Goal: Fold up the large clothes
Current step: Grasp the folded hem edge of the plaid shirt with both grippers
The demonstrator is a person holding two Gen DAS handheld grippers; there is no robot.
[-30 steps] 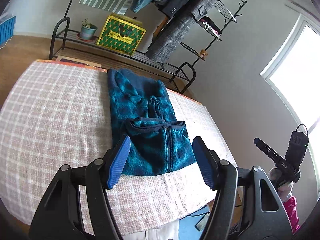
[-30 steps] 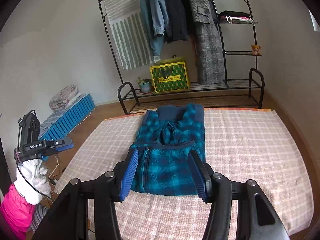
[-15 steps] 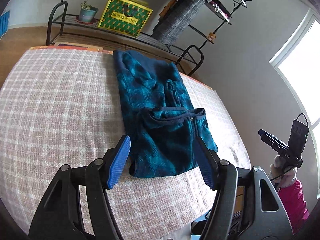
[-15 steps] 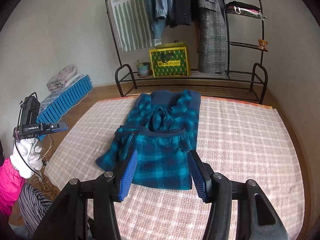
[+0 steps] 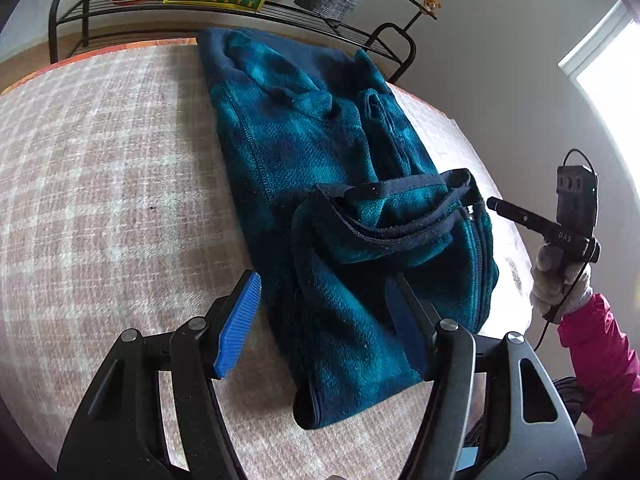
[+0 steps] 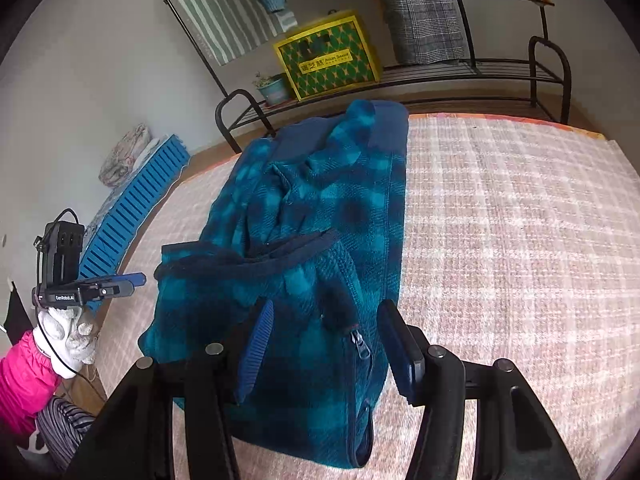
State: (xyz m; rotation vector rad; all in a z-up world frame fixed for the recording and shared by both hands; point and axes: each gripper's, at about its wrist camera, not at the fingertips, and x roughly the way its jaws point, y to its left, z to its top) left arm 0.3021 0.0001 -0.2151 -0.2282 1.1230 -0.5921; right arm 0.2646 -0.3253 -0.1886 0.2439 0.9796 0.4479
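Observation:
A teal and navy plaid fleece jacket (image 5: 320, 168) lies on the checked tablecloth (image 5: 100, 184), its near part folded back over the rest, zipper up. My left gripper (image 5: 320, 320) is open, its blue pads straddling the near left corner of the fold. The jacket also shows in the right wrist view (image 6: 328, 216). My right gripper (image 6: 324, 344) is open, its pads either side of the zipper end at the near right corner. Neither grips cloth. The other hand's gripper shows at each view's edge.
A black clothes rack (image 6: 544, 64) with hanging garments, a yellow-green box (image 6: 328, 60) and a potted plant (image 6: 272, 88) stands beyond the table's far edge. A blue slatted crate (image 6: 136, 200) lies on the floor at the left.
Both grippers have moved forward and down towards the jacket's near folded edge, so the jacket now fills much more of each view. Both have stayed open.

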